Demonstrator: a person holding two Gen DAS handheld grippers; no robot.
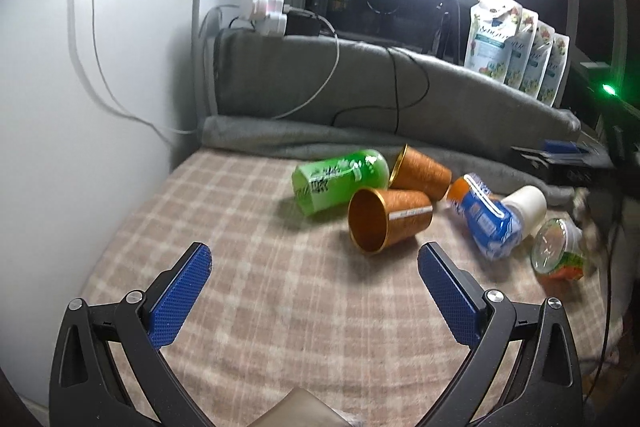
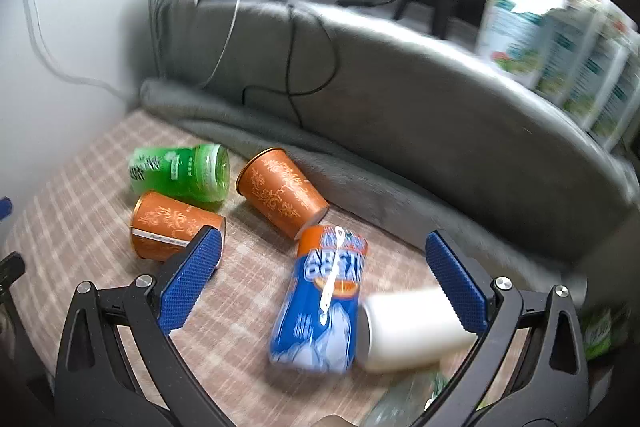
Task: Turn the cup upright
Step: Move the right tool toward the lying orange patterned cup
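Observation:
Two orange cups lie on their sides on the checked cloth. The near orange cup has its mouth toward the left camera. The far orange cup lies behind it. A white cup lies on its side beside a blue can. My left gripper is open and empty, just short of the near orange cup. My right gripper is open and empty, over the blue can, with the white cup by its right finger.
A green bottle lies behind the orange cups. A clear cup lies at the right. A grey blanket roll backs the cloth, with cables over it. Refill pouches stand behind. A white wall stands left.

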